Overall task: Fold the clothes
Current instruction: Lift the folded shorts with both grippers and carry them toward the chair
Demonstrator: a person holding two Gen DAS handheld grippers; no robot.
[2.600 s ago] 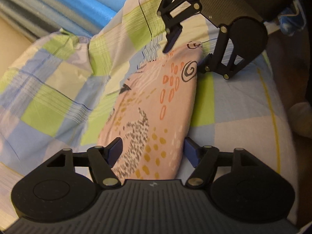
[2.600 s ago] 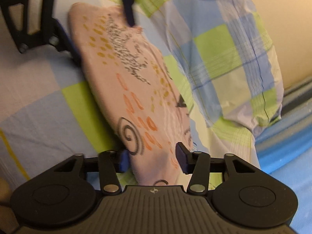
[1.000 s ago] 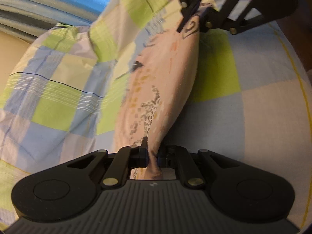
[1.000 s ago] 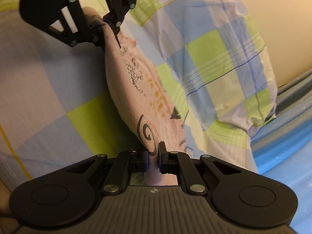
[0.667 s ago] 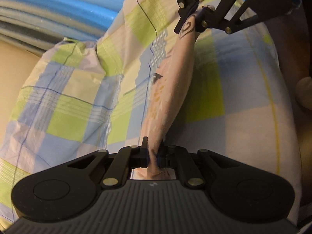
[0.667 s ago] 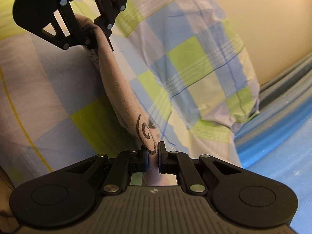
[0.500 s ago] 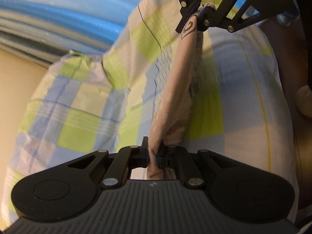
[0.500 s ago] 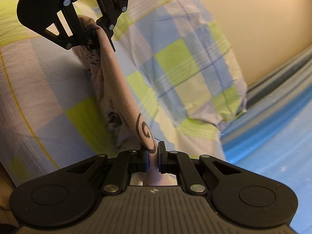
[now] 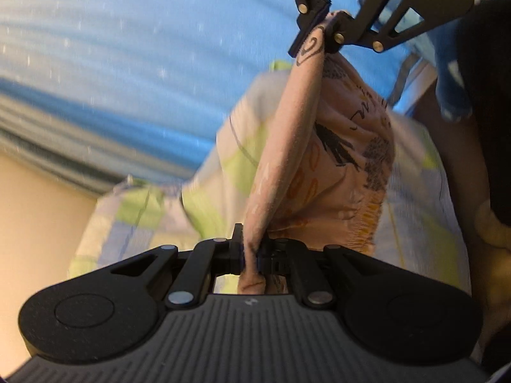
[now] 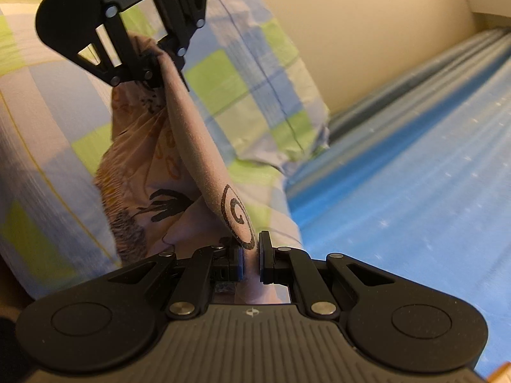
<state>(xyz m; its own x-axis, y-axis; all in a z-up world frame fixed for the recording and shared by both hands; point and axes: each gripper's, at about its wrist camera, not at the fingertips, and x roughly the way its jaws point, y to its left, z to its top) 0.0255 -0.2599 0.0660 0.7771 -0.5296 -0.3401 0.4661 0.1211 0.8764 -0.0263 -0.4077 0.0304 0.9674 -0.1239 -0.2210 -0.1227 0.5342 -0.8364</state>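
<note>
left gripper (image 9: 252, 252) and right gripper (image 10: 250, 255) both pinched tight on pink patterned cloth (image 9: 335, 172), lifted above checked bed sheet (image 10: 242, 83). step: holding up. next, likely: lay flat, fold over.

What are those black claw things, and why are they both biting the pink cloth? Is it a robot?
It is not a robot. A person holds one grabbing tool in each hand, and each tool has a small camera that looks along its two fingers. So one picture is from the left tool and the other from the right tool. In each picture you can also see the other tool at the top. Both are shut on the same pink garment, the one with a black spiral and orange marks, one at each end, so it hangs stretched between them in the air. Below it lies a checked bedsheet in green, blue and white, and beside that a blue mat. The person is folding clothes.
</note>
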